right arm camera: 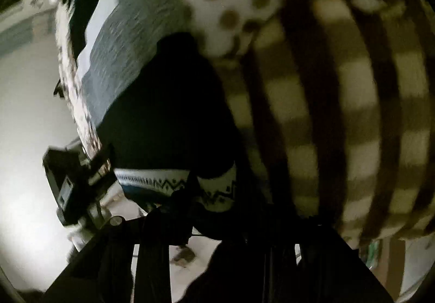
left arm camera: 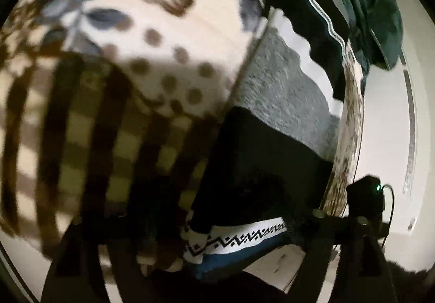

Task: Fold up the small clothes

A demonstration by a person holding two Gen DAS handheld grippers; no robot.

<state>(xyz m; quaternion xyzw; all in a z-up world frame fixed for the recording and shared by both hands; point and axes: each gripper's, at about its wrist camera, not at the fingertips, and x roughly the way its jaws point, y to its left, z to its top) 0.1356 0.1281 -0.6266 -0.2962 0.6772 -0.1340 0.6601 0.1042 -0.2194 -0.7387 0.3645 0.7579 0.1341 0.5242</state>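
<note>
Left wrist view: dark garment with white zigzag-patterned band (left arm camera: pixel 239 237) lies on patterned blanket (left arm camera: pixel 152 39), band edge at both tools. Left tool (left arm camera: pixel 190 270), right tool (right arm camera: pixel 217 243): grip indistinct, cannot tell. Fold apparently underway, unfinished.

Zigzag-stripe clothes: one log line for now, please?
garment: dark garment | lies on: patterned blanket | left gripper: at zigzag hem, grip unclear | right gripper: same hem, grip unclear
</note>
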